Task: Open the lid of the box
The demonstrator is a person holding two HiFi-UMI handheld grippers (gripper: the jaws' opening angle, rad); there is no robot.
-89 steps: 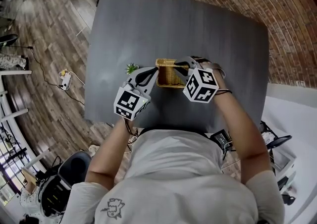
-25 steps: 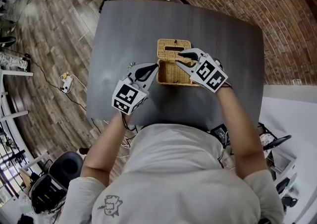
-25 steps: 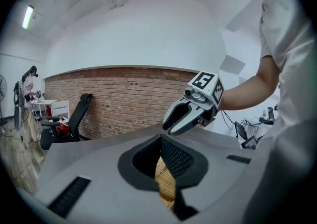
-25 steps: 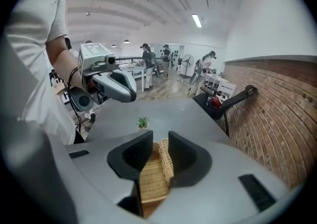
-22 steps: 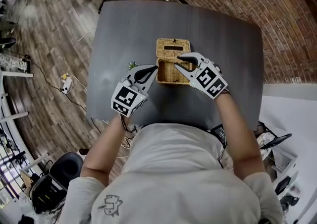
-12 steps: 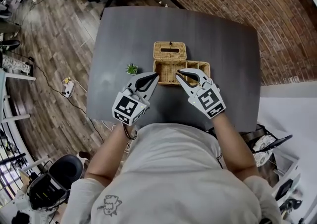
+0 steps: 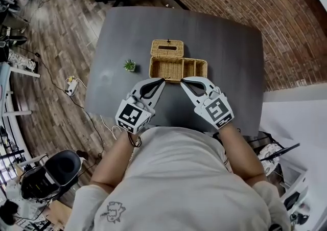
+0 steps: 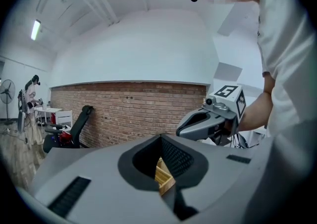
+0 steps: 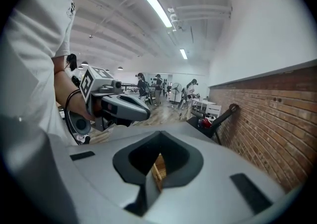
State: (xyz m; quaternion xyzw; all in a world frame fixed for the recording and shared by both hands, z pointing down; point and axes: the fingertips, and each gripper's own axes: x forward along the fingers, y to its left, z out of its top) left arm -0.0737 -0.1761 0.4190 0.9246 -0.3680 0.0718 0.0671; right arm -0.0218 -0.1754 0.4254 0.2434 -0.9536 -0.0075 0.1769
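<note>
Hand-held gripper on our left has its jaws pressed together on nothing. The right hand-held gripper has just been closing and is now pressed together too, with nothing between its jaws. Both tips hang by the near wall of the box, which sits mid-worktop with its compartments showing. The lid lies flat just behind the box's left part, so we judge the opening done. Whether a hinge joins them we cannot tell. A small plant stands apart to the left.

We expect the woven box to be light and fairly stiff, with a rough weave that will not slip in the pads. Being so light, it would likely slide if pushed. If we handle it again, we would pinch the lid by its edge or its slot and steady the box at a side wall.
</note>
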